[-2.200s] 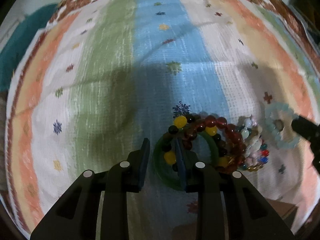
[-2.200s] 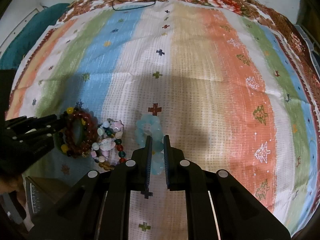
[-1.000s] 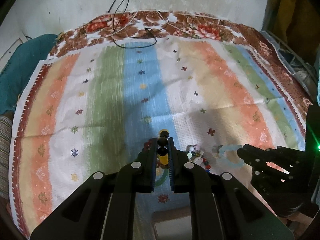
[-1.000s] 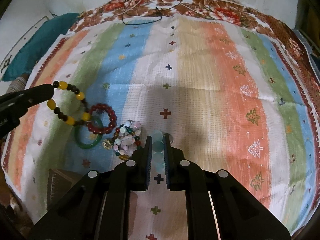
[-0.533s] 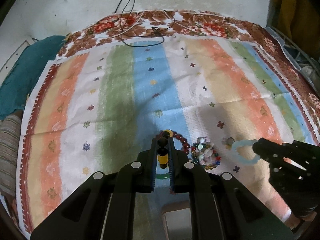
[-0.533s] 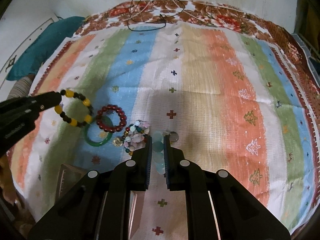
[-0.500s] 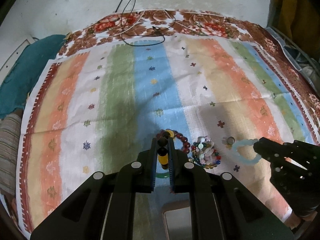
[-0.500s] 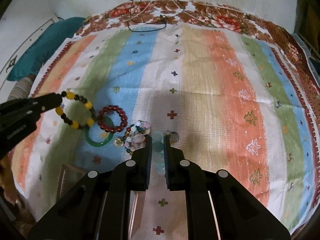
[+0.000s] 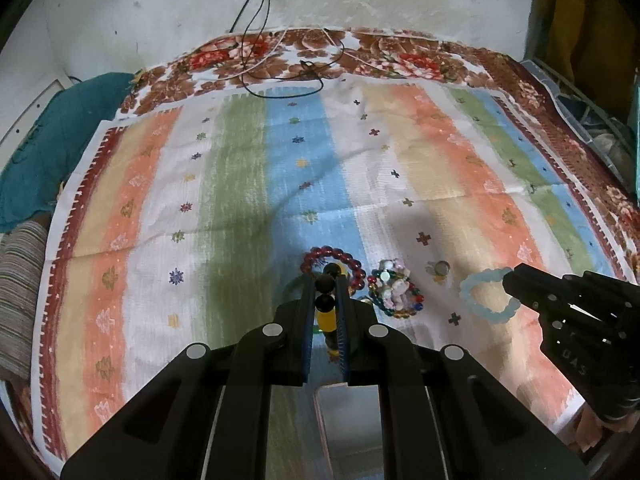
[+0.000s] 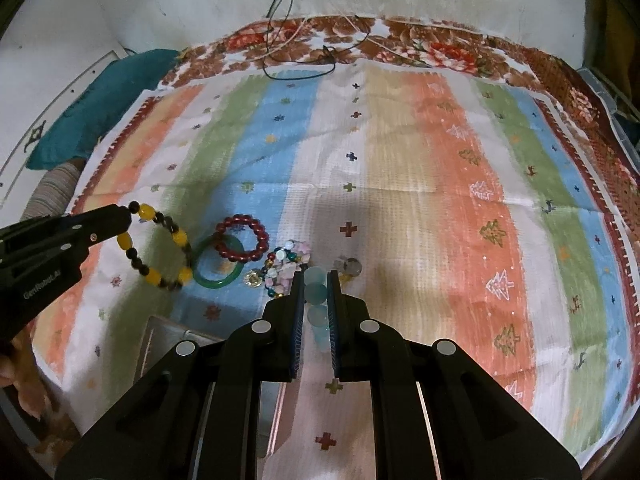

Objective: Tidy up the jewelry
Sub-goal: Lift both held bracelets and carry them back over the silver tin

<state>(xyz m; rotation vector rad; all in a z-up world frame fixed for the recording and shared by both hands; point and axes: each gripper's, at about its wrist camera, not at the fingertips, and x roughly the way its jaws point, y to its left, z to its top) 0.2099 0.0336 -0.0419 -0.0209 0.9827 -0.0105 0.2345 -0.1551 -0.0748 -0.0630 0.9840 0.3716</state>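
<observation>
My left gripper is shut on a yellow-and-black bead bracelet and holds it above the striped cloth. It also shows in the right wrist view. My right gripper is shut on a pale blue bead bracelet, lifted off the cloth. On the cloth lie a dark red bead bracelet, a green bangle, a multicoloured bead pile and a small round piece.
The striped cloth covers a bed with a floral border. A box with a pale inside sits below the grippers at the near edge. Black and white cables lie at the far edge. A teal cushion is at the left.
Both grippers have risen further with their bracelets. The pale blue bracelet hangs clear of the cloth, and the small round piece beside it stays on the cloth.
</observation>
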